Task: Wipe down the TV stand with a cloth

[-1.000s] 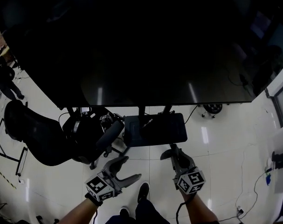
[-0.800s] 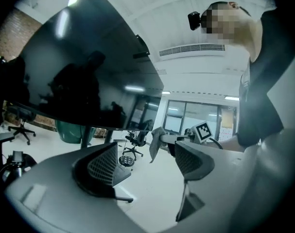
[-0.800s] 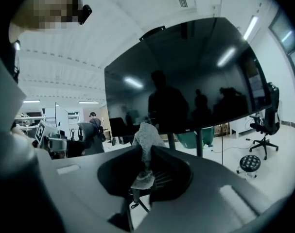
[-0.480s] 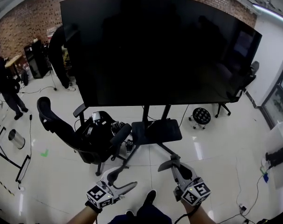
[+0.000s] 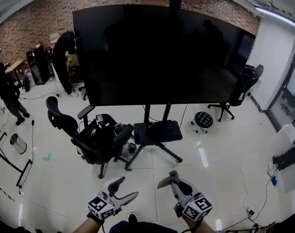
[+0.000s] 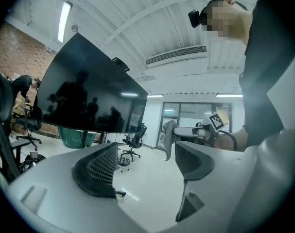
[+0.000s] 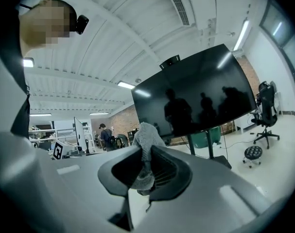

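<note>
A large black TV [image 5: 157, 57] stands on a wheeled TV stand [image 5: 159, 131] with a dark shelf, some way ahead of me on the glossy white floor. My left gripper [image 5: 128, 188] hangs low at the frame's bottom, open and empty; in its own view the left gripper [image 6: 146, 166] has a wide gap between its pads. My right gripper [image 5: 167, 179] is shut on a grey cloth [image 7: 146, 142], which bunches up between its pads [image 7: 169, 171]. From the left gripper view the cloth [image 6: 169, 135] hangs down from the right gripper. Both grippers are well short of the stand.
A black office chair [image 5: 84, 140] loaded with gear stands just left of the stand. A round stool [image 5: 203, 119] and another chair [image 5: 239, 89] are to its right. A person [image 5: 6, 93] stands far left near a bin [image 5: 16, 143]. Cables [image 5: 264, 188] lie at right.
The head view has pulled back and lifted, so the whole TV and room now show. Both grippers sit lower in the frame, their states unchanged.
</note>
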